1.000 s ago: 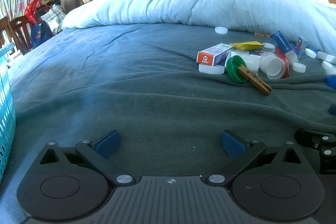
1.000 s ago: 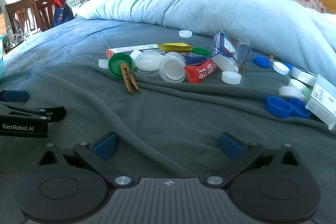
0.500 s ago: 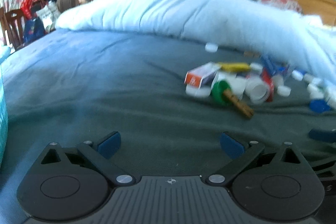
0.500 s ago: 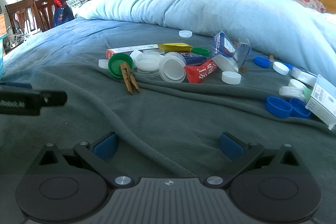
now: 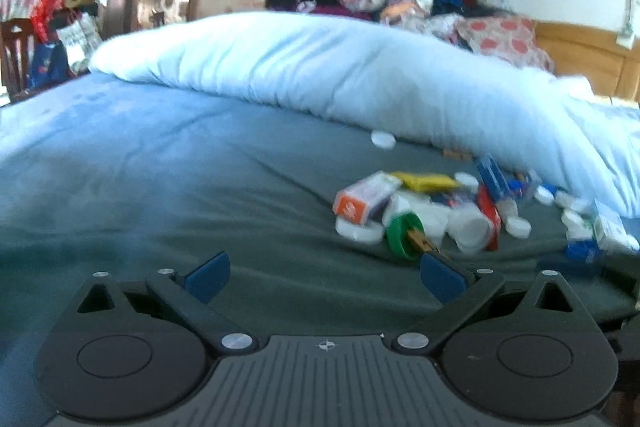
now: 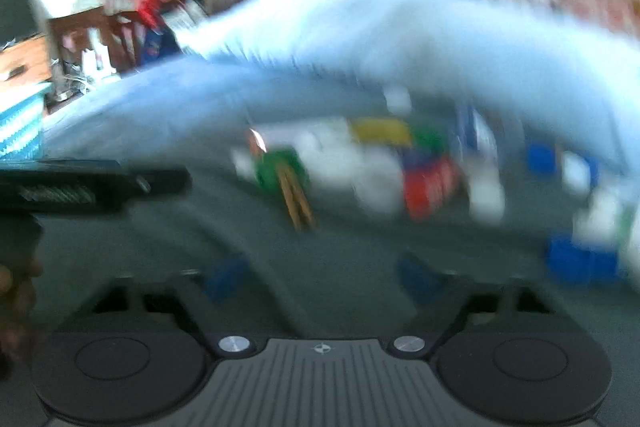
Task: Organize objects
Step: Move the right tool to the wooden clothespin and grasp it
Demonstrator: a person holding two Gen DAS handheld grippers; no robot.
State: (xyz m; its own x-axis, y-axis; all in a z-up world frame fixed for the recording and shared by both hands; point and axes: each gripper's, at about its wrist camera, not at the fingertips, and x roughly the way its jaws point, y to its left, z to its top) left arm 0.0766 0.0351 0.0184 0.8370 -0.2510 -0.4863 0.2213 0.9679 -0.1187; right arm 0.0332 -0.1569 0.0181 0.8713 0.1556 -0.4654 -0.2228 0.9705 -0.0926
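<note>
Clutter: a heap of small things (image 5: 432,211) lies on the gray blanket (image 5: 200,187), ahead and to the right of the left gripper (image 5: 324,277), near the foot of the pale blue duvet (image 5: 320,67).
Nearest piece: a green cap (image 5: 400,233) with a wooden clothespin (image 5: 424,245) lying against it; the pin's near end sits just beyond the left gripper's right fingertip.
Long axis: in the right view the clothespin (image 6: 296,199) runs from the cap toward the camera, tilted a little to the right, so it lies roughly along the approach line, not across it.
Other pieces: an orange-ended box (image 5: 364,199), a yellow packet (image 5: 424,181), white lids and blue caps farther right; that view is too blurred to sort them finely.
Left gripper: fingers wide apart, nothing between them, low over the blanket.
Right gripper (image 6: 320,275): blurred, but the two blue pads appear spread with only blanket between them.
Nearer arm: judging by the left view, the left gripper is closer to the cap and pin; the heap sits more centered ahead of the right one.
Open room: bare blanket to the left and in front of the heap; folds in the cloth run across the path.
Edges: the duvet closes off the far side; a teal basket (image 6: 20,131) shows at far left in the right view, probably the place for sorted things.
Neighbor: the left gripper's body (image 6: 80,183) reaches into the right view, so the two tools are side by side.
</note>
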